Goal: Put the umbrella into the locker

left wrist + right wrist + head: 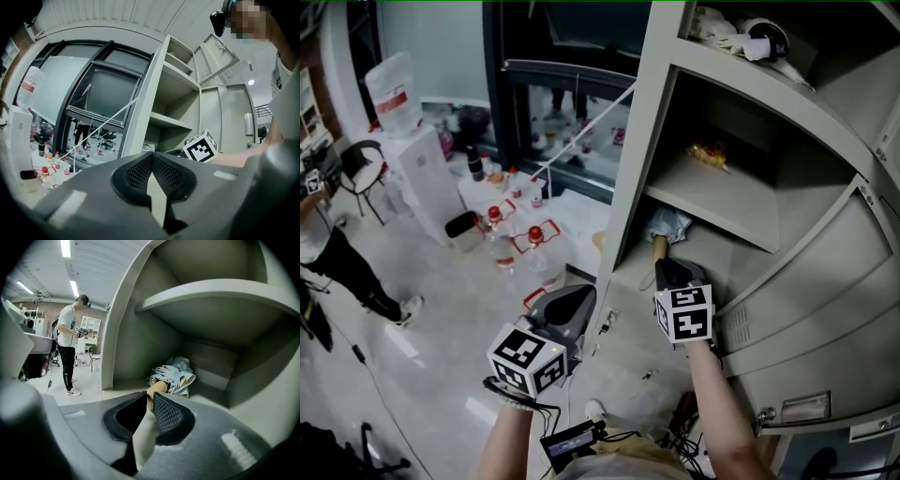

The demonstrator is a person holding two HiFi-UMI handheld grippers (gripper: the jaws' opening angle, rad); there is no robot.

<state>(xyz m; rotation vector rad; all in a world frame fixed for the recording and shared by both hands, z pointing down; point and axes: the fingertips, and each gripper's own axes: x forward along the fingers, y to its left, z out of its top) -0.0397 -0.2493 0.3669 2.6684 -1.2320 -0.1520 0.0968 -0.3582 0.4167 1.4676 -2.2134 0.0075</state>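
The folded pale blue umbrella (669, 223) lies inside the lower compartment of the grey locker (630, 169), its tan handle (659, 248) pointing out toward me. In the right gripper view the umbrella (174, 376) rests at the back left of that compartment. My right gripper (668, 269) reaches into the compartment mouth, its tips right at the handle's end (157, 387). Its jaws (146, 398) stand a narrow gap apart, and I cannot tell whether they touch the handle. My left gripper (572, 305) hangs outside the locker's left edge, shut and empty (151, 157).
The locker door (825, 309) stands swung open at the right. A yellow item (710, 155) lies on the shelf above and white things (741, 37) on the top shelf. A water dispenser (412, 159) and several bottles (516, 234) stand at the left. A person (70, 348) stands beyond.
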